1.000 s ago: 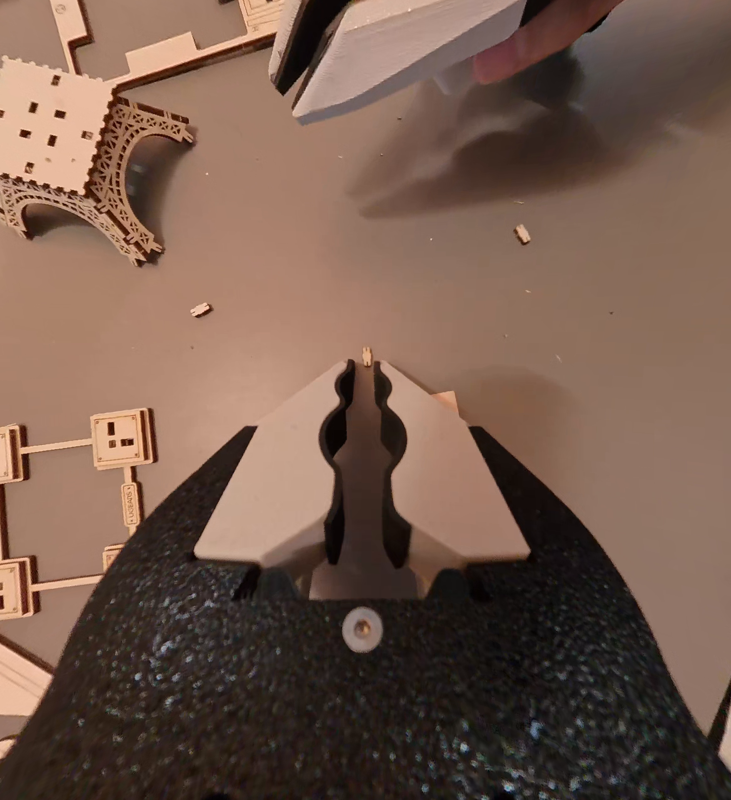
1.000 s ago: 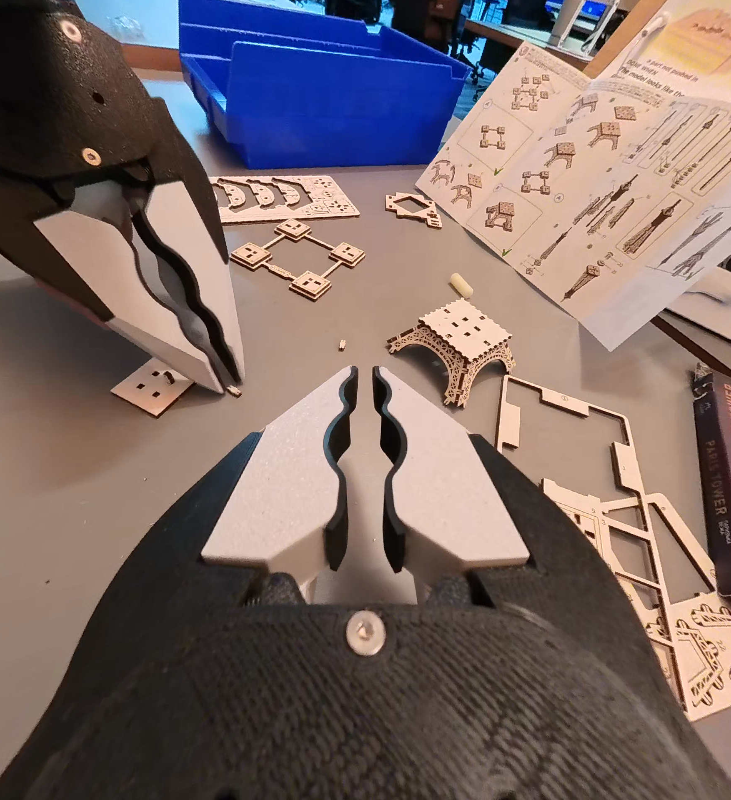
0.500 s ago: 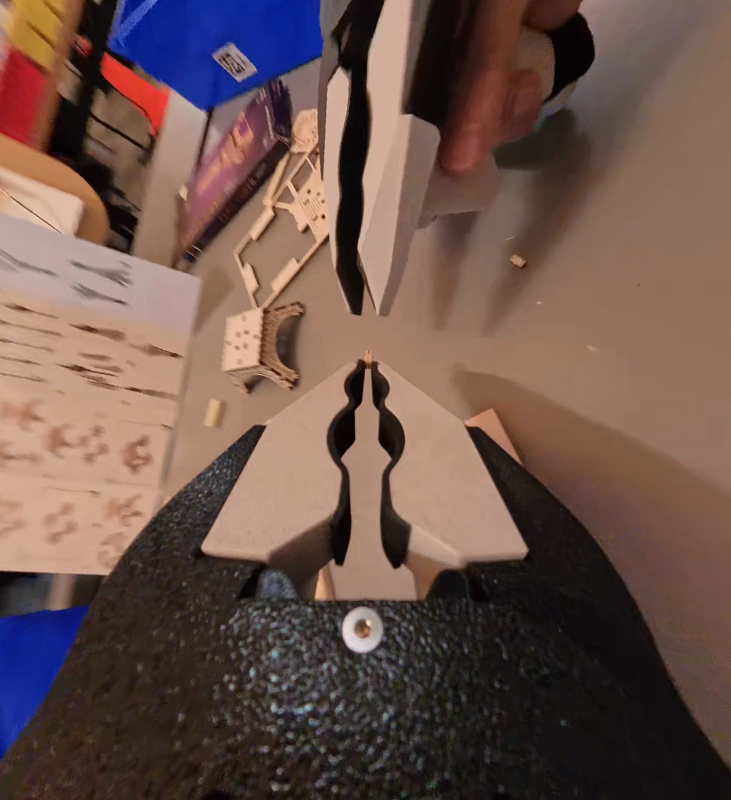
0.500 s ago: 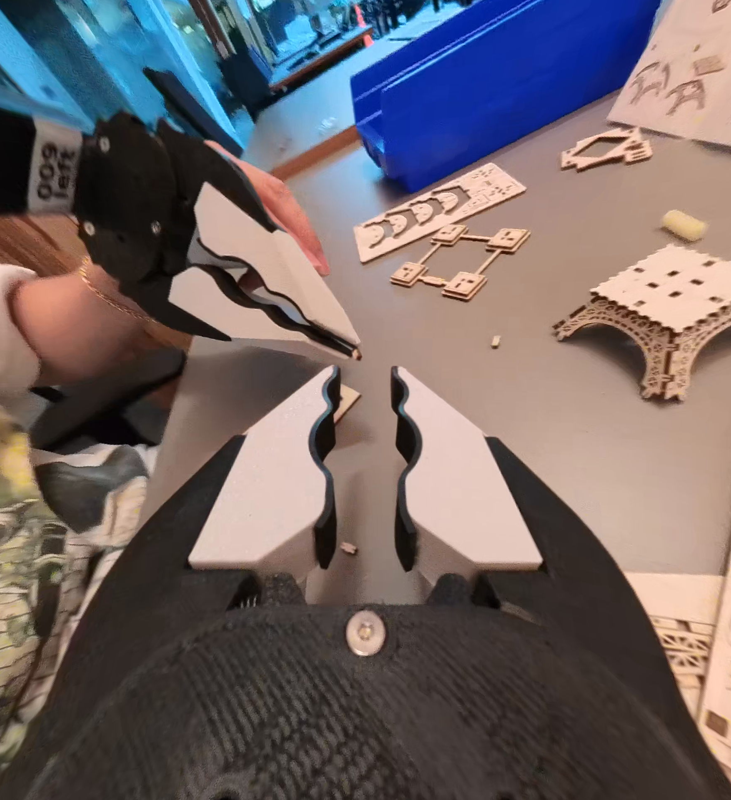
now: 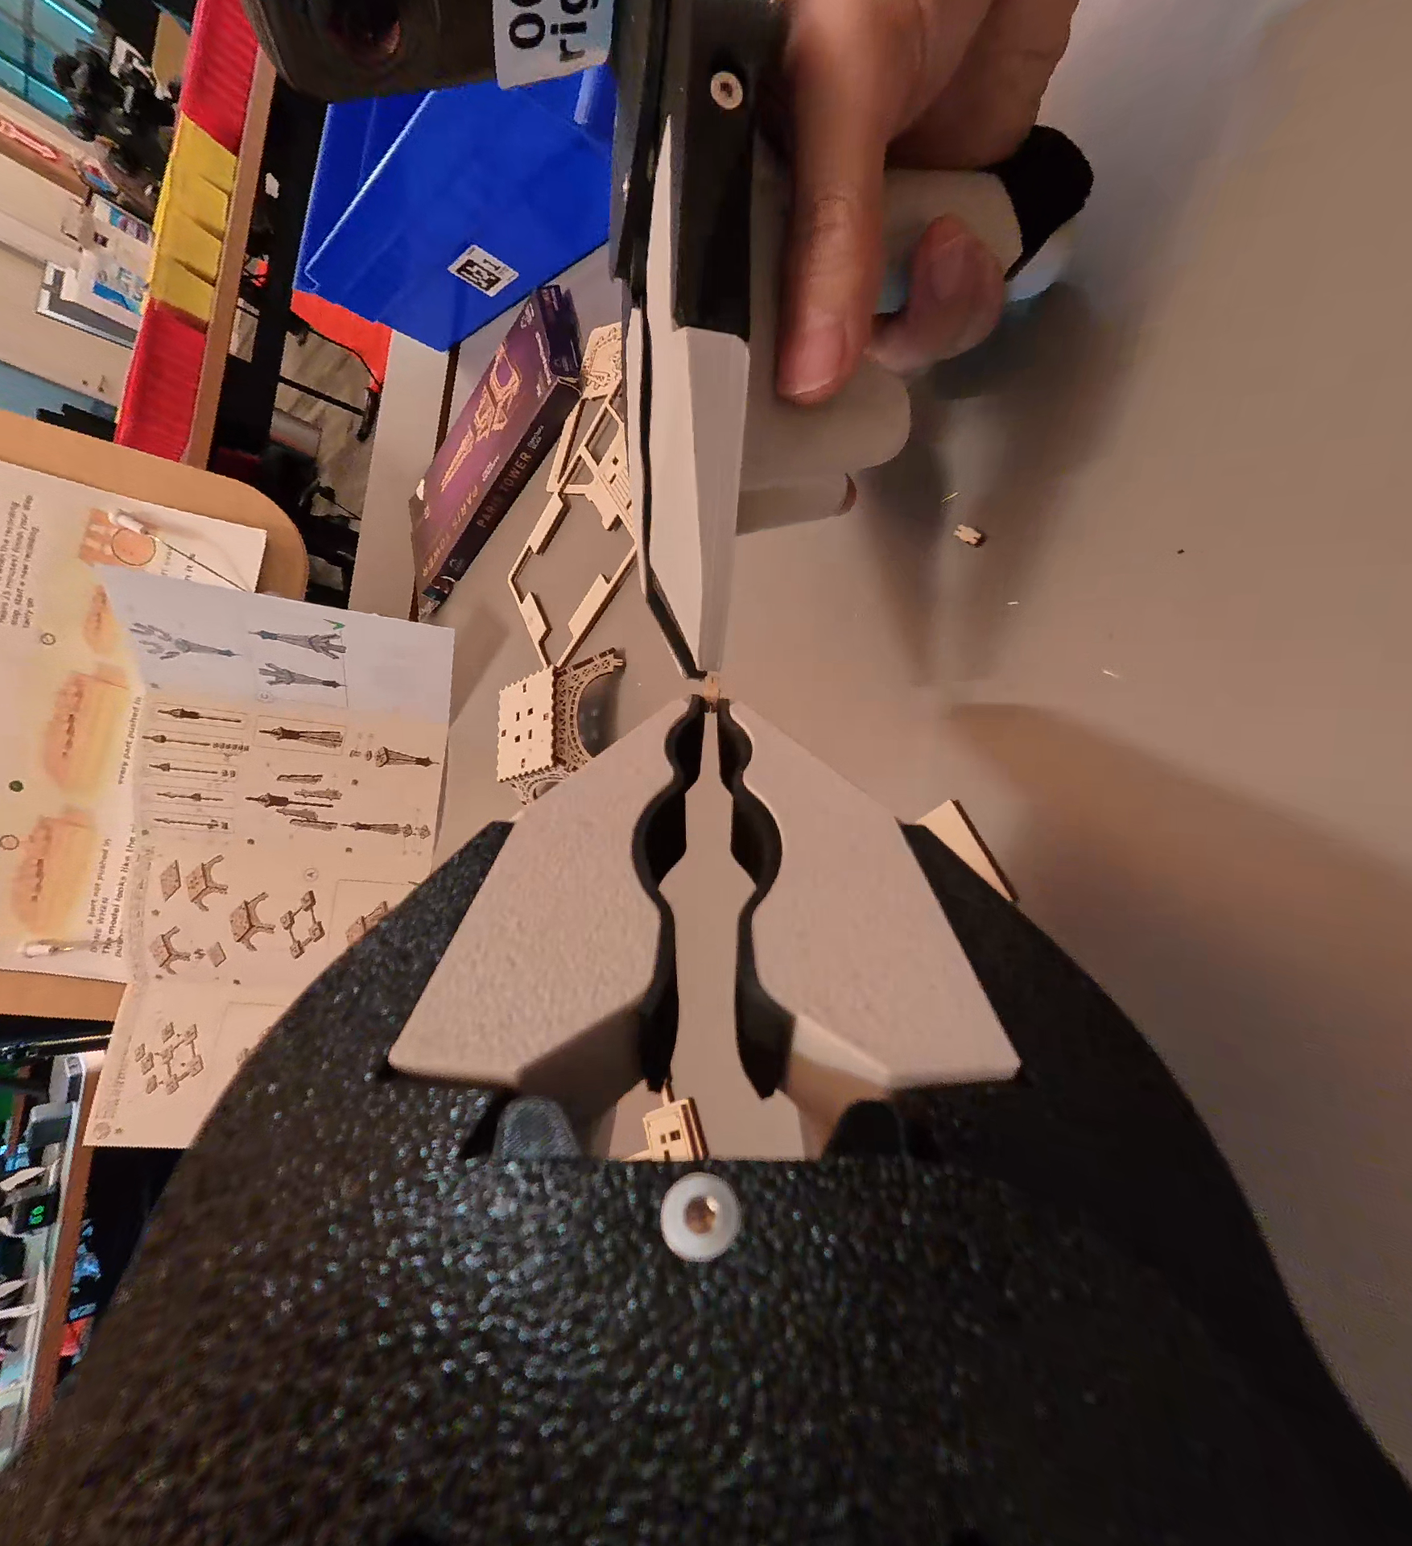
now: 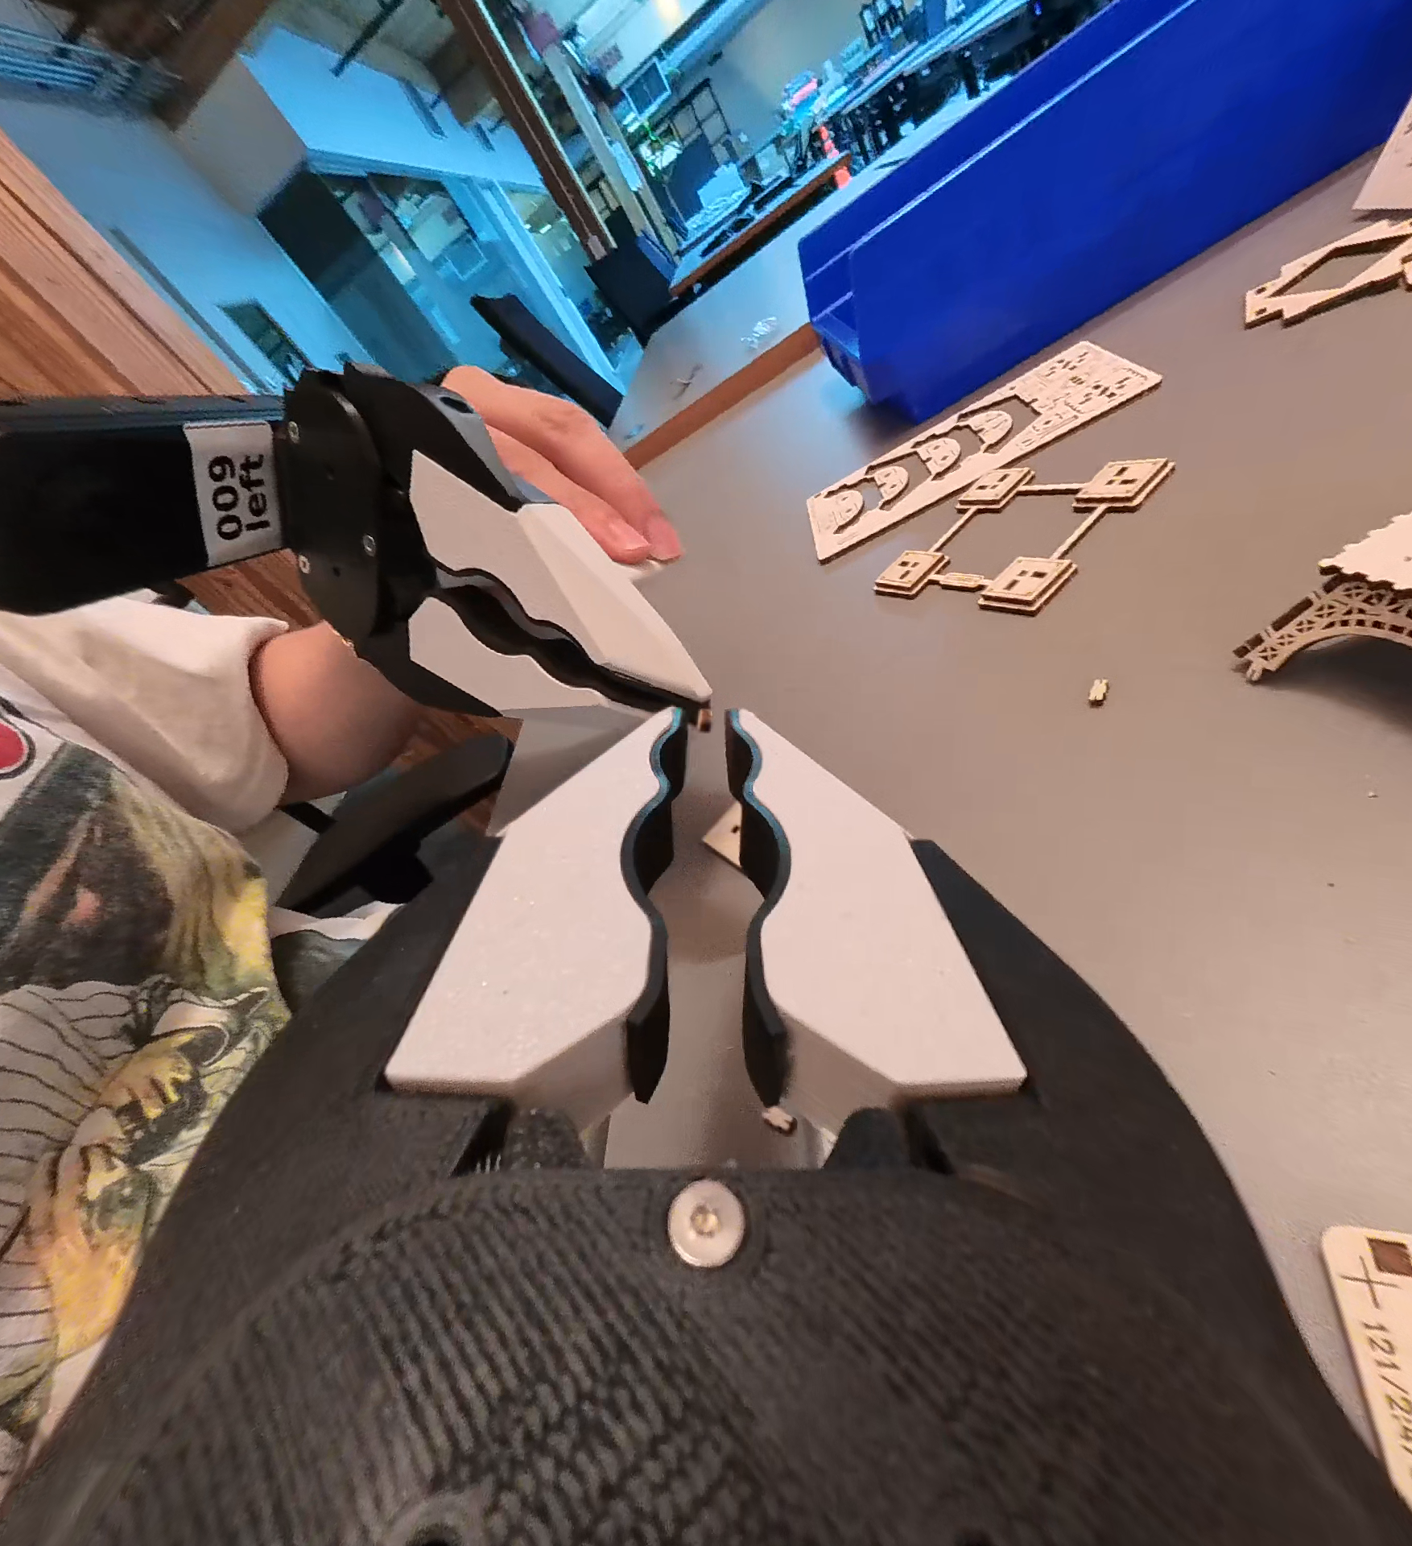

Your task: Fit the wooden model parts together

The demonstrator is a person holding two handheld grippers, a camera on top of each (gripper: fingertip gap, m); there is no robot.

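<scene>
Showing the two tools tip to tip, both views centre on one tiny wooden peg [image 5: 712,688]. In the left wrist view the left tool [image 5: 709,707] is clenched on the peg, whose pale end protrudes just past the tips, above the grey table [image 5: 1188,711]. The right tool [image 5: 698,665] descends from above with its tips touching the peg; from this angle its jaws appear nearly together. In the right wrist view the right tool [image 6: 700,721] is seen released, a clear gap between its tips, and the peg [image 6: 703,719], held by the left tool [image 6: 696,707], lies within that gap.

Only the left wrist view shows the instruction sheet [image 5: 284,803], the purple box [image 5: 493,452] and the hand [image 5: 878,192] on the right tool. Only the right wrist view shows a four-square part frame [image 6: 1020,535], an arched-part sheet [image 6: 979,443] and a printed sleeve [image 6: 100,836].

Counted: two tools, one arched tower base [image 5: 552,728] [image 6: 1388,586], two blue bins [image 6: 1062,234], and one loose peg [image 5: 970,535] [image 6: 1097,713] lying apart in each view.
</scene>
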